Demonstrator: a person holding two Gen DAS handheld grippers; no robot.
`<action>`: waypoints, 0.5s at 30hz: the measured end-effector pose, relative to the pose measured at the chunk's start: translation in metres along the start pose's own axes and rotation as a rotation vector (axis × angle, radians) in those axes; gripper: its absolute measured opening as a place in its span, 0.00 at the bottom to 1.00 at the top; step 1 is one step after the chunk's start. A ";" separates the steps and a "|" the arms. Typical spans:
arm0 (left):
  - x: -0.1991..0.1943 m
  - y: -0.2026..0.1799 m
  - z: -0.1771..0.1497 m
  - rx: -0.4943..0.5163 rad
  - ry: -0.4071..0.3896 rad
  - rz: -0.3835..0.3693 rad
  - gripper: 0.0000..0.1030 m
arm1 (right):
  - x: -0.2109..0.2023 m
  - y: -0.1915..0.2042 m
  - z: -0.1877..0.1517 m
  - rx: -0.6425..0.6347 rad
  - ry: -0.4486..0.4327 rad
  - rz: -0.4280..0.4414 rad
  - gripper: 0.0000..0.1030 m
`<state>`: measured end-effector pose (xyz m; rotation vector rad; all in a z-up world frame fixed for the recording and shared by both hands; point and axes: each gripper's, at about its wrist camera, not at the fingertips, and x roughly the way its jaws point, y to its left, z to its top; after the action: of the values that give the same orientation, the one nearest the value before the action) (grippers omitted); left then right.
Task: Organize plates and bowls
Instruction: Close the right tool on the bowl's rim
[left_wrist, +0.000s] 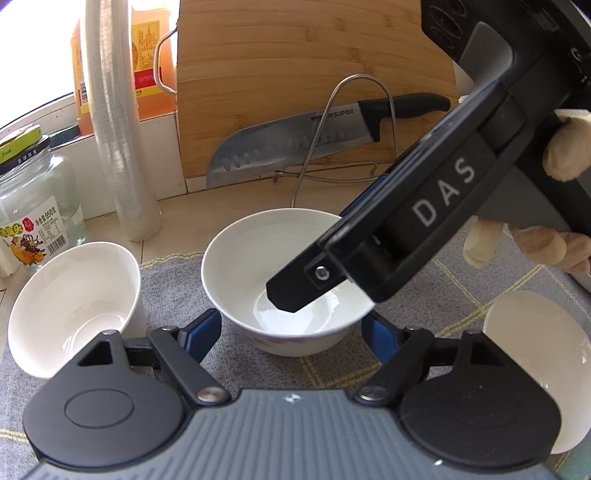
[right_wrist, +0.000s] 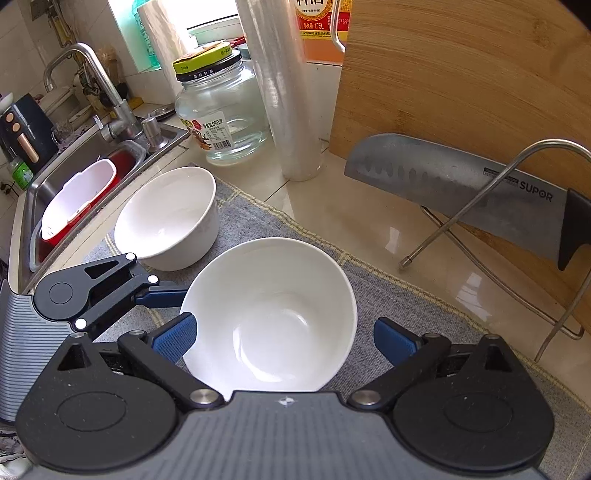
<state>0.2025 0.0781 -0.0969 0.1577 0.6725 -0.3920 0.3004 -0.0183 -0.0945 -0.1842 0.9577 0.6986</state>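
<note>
A white bowl (left_wrist: 258, 266) stands on the grey mat (left_wrist: 177, 291) just ahead of my left gripper (left_wrist: 291, 334). Its blue pads (left_wrist: 205, 330) lie against the bowl's lower wall on both sides. My right gripper (right_wrist: 284, 339) hangs open over the same bowl (right_wrist: 273, 314), with a gap at its right pad (right_wrist: 393, 341). In the left wrist view one of its black fingers (left_wrist: 291, 291) dips into the bowl. A second white bowl (left_wrist: 74, 306) (right_wrist: 170, 218) sits to the left. A white plate (left_wrist: 535, 369) lies at the right. From the right wrist view one of my left gripper's fingers (right_wrist: 162, 295) touches the bowl's left rim.
A bamboo cutting board (left_wrist: 295, 74) leans at the back, a knife (left_wrist: 295, 140) on a wire rack (right_wrist: 480, 206) before it. A glass jar (right_wrist: 218, 110), a film roll (right_wrist: 288, 92) and an oil bottle (left_wrist: 147, 55) stand behind. A sink (right_wrist: 74, 177) with a tap (right_wrist: 92, 74) lies left.
</note>
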 end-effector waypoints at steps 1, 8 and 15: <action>0.000 0.000 0.000 0.004 -0.001 0.002 0.80 | 0.000 -0.001 0.000 -0.001 -0.001 0.005 1.00; -0.003 -0.007 0.001 0.044 -0.006 0.020 0.80 | 0.009 -0.002 0.006 -0.002 0.004 0.023 1.00; -0.005 -0.008 0.000 0.043 -0.014 0.014 0.81 | 0.010 -0.003 0.006 -0.003 0.006 0.053 0.99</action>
<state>0.1960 0.0725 -0.0941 0.2003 0.6494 -0.3940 0.3103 -0.0130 -0.0996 -0.1645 0.9700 0.7483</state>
